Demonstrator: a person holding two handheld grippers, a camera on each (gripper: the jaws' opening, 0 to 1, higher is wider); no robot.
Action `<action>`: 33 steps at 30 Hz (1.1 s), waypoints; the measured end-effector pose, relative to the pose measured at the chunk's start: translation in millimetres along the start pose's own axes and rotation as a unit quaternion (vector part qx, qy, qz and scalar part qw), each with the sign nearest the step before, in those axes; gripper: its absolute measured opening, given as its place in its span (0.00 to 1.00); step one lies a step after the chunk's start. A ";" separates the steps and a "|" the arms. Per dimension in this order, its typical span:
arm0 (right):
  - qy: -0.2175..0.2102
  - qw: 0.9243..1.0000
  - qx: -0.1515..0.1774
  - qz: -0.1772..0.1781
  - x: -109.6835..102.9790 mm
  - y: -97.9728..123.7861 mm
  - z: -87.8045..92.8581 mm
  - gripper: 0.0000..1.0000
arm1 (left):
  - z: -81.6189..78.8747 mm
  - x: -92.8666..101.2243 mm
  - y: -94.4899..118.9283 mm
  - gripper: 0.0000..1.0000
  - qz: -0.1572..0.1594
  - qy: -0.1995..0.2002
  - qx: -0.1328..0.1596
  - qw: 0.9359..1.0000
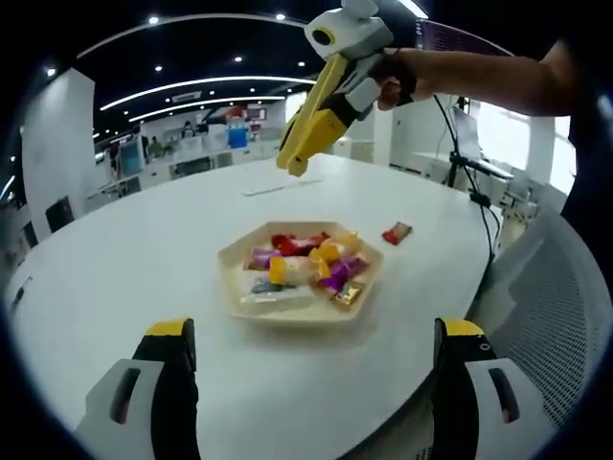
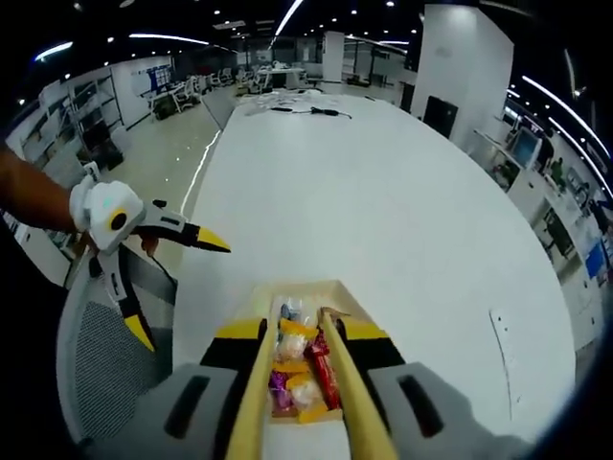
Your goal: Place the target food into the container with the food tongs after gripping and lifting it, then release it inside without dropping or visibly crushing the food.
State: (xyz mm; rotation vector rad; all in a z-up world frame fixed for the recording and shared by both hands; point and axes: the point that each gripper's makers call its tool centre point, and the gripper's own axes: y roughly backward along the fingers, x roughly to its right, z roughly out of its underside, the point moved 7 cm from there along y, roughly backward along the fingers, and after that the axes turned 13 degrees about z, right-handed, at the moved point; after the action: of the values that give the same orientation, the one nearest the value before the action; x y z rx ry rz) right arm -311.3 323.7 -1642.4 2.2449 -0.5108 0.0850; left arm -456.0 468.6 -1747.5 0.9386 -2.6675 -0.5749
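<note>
White oval bench [image 1: 115, 278] in an open-plan office, ceiling light strips, mesh chair [image 1: 565, 316] at 4 o'clock. Hexagonal tray [image 1: 235, 257] mid-bench holds wrapped snacks [image 1: 311, 264]: red, yellow, purple, clear. One red packet [image 1: 397, 232] lies loose at tray's 2 o'clock. My left claw [image 1: 316, 355] gapes wide, empty. Right claw [image 2: 304, 337] is clamped around wooden tongs [image 2: 356, 402], tips over the tray, nothing gripped.

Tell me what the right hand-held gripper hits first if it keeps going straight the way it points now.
Most likely the wrapped snacks in the beige tray: the tongs held by the right hand-held gripper aim right at them. Depth is unclear, so height above the pile is uncertain.
</note>
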 end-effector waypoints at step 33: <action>-0.027 0.999 0.001 0.042 30.6 73.2 106.1 0.29 | 1.2 0.9 -1.4 1.00 0.006 0.001 -0.004 1.000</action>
State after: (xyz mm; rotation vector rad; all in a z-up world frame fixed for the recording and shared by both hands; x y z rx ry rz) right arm -322.8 192.2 -1654.3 2.2328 -0.6341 0.0688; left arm -456.4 467.4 -1749.2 0.9197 -2.6650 -0.5817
